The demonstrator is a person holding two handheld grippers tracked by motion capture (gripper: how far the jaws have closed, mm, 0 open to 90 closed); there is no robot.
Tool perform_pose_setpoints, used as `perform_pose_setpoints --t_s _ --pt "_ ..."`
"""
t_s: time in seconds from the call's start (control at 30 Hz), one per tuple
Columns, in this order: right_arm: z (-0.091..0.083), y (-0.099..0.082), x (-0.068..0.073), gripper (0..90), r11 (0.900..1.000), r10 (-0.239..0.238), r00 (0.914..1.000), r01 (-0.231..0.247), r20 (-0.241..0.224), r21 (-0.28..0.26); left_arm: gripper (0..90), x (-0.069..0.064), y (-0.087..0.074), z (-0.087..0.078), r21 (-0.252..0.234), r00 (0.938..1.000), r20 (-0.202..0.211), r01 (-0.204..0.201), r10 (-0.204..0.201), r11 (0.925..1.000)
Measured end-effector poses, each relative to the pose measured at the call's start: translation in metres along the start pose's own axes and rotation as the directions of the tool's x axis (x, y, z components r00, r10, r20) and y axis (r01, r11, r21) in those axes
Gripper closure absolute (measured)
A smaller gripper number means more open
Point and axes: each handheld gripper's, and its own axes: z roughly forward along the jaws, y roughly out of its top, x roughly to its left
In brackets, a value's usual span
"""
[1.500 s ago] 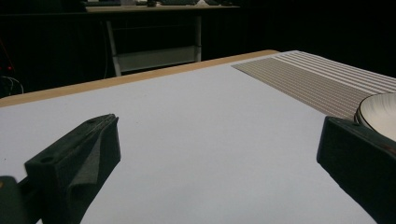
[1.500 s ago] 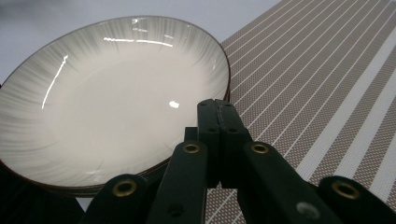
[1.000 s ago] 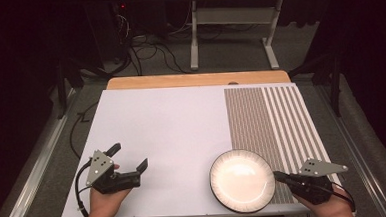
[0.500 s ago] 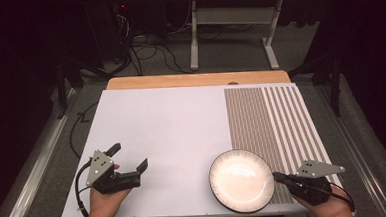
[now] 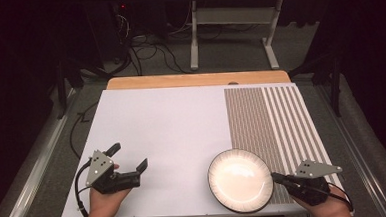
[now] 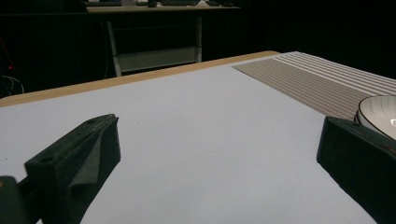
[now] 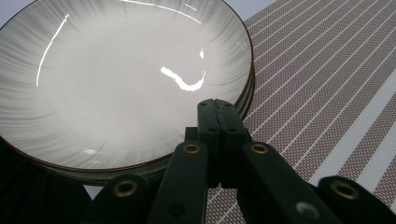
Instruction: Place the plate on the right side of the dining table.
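Observation:
A round white plate [image 5: 240,180] with a dark rim lies near the table's front edge, half on the striped mat [image 5: 266,119]. My right gripper [image 5: 274,176] comes in from the plate's right side, its jaws pressed together with nothing between them. In the right gripper view the closed tips [image 7: 217,103] sit just over the plate's [image 7: 116,79] near rim. My left gripper [image 5: 128,157] rests at the front left, open wide over the bare white surface. In the left gripper view its jaws [image 6: 218,125] stand far apart, with the plate's [image 6: 380,112] edge at the far right.
The white tabletop [image 5: 172,124] has a wooden strip [image 5: 194,80] along its far edge. Beyond it are floor cables [image 5: 143,51] and a metal desk frame [image 5: 226,16]. Metal rails run along the floor on both sides.

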Motion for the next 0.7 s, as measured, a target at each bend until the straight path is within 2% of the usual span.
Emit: perform_pose_setpoints --t_s 0.23,0.4,0.47,0.7 --pt "0.002 0.001 0.001 90.0 1.0000 0.005 0.9999 -0.005 -0.012 0.000 0.4 0.000 0.000 0.000 -0.005 1.0000 0.002 -0.001 0.001 1.0000" --pt "0.007 0.003 0.005 90.0 1.0000 0.008 0.9990 -0.008 -0.044 0.003 0.7 0.000 0.001 -0.001 -0.009 1.0000 0.002 0.000 0.000 1.0000" --pt "0.011 0.005 0.009 90.0 1.0000 -0.004 0.9983 0.005 -0.058 0.008 0.7 0.000 0.001 -0.002 -0.009 1.0000 0.001 -0.002 0.002 1.0000" --pt "0.012 0.005 0.010 90.0 1.0000 0.003 0.9972 -0.002 -0.075 0.007 0.7 -0.001 0.001 -0.001 -0.009 1.0000 0.003 -0.001 0.001 1.0000"
